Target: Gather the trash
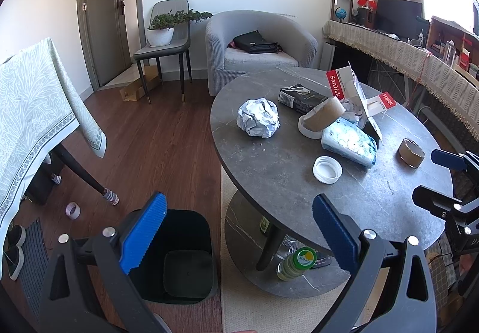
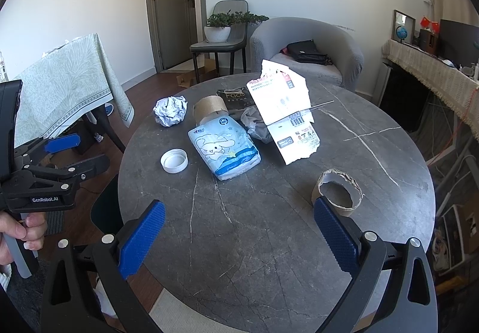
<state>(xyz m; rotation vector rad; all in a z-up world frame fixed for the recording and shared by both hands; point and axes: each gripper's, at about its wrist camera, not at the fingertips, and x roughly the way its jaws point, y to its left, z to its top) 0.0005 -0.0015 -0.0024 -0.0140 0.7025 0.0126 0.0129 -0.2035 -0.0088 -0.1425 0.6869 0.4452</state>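
Trash lies on the round grey table (image 2: 269, 243): a crumpled paper ball (image 2: 170, 110), a white lid (image 2: 174, 160), a blue tissue pack (image 2: 224, 150), a cardboard tape roll (image 2: 209, 108), a black Face box (image 2: 236, 96), torn white packaging (image 2: 284, 111) and a flat cardboard ring (image 2: 336, 192). A black bin (image 1: 176, 255) stands on the floor left of the table. My left gripper (image 1: 239, 231) is open and empty, between the bin and the table edge. My right gripper (image 2: 239, 237) is open and empty above the table's near part, its right finger beside the cardboard ring.
A grey armchair (image 1: 257, 45) with a black bag stands behind the table, a chair with a potted plant (image 1: 163, 30) to its left. A cloth-covered table (image 1: 39, 111) is at far left. Bottles (image 1: 296, 264) stand on the table's lower shelf. A cluttered sideboard (image 1: 419, 63) runs along the right.
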